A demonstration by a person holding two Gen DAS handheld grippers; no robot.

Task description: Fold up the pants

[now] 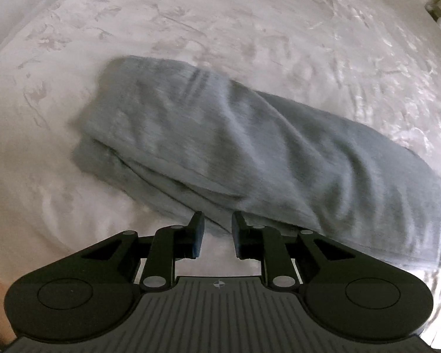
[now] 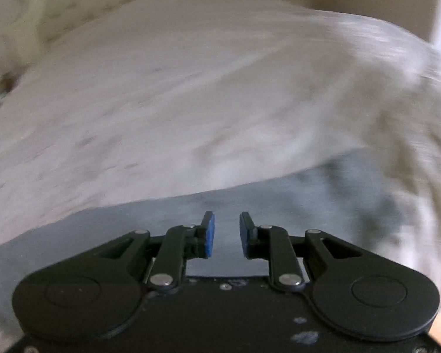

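The grey pants (image 1: pixel 220 147) lie folded in layers on the bed (image 1: pixel 250 29), just beyond the left tool (image 1: pixel 217 229). Both it and the right tool (image 2: pixel 227 232) stand narrowly parted, holding nothing. A further fold or tidying probably remains.

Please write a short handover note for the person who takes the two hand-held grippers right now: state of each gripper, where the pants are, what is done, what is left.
Left hand-held gripper: jaws apart, nothing between them, at the near edge of the grey pants.
Right hand-held gripper: jaws apart, empty, above grey cloth; this view is blurred.
Pants: lying on the white bedspread, folded over into a long bundle with layered edges at the left end.
Done: at least one fold is made and both grippers hold nothing.
Left: probably one more fold across the length, then smoothing the wrinkles; check the bundle first.
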